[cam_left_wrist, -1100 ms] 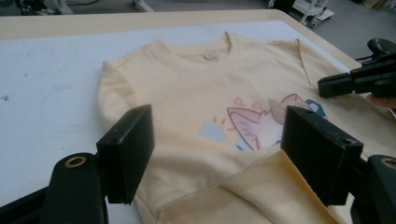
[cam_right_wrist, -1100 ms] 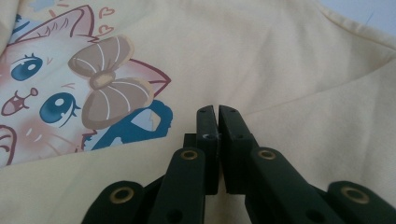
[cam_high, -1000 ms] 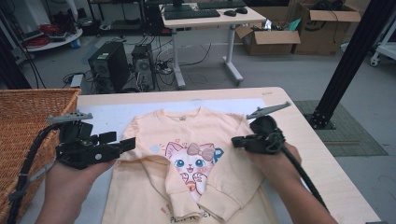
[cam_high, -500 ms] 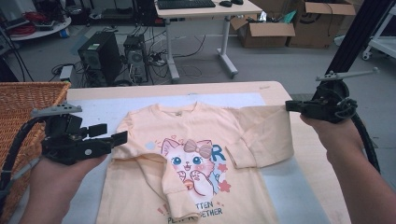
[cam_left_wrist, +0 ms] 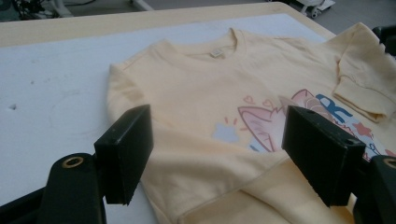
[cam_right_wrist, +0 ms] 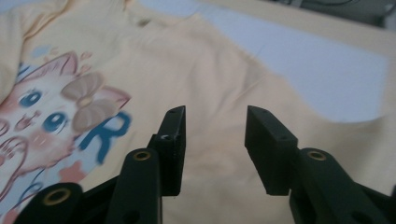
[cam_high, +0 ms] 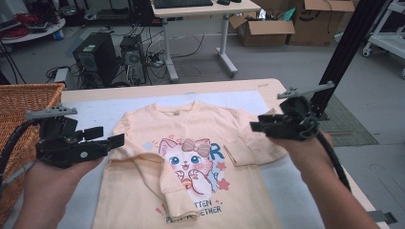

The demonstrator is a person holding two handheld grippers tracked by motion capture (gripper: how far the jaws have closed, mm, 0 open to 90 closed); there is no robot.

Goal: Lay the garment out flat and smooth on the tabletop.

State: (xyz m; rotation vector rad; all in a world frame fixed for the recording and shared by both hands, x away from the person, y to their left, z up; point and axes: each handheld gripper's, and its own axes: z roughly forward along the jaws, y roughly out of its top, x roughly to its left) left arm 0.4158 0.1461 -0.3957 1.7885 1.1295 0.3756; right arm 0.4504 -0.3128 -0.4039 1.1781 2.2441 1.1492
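The right tool (cam_right_wrist: pixel 212 140) rises from the bottom edge, its two black jaws standing apart with nothing between them. Behind and beneath them spreads a pale peach sweatshirt (cam_right_wrist: pixel 205 84), lying flat. At the left sits its printed cat face (cam_right_wrist: pixel 42 116) — blue eyes, a tan bow (cam_right_wrist: pixel 86 100) on the head — with a blue letter R (cam_right_wrist: pixel 109 133) just beside it. The neckline (cam_right_wrist: pixel 144 21) shows near the top, blurred. Beyond the garment lies a white mat (cam_right_wrist: pixel 327 79), and past that the tan edge of the desk (cam_right_wrist: pixel 336 35) — soft and out of focus.
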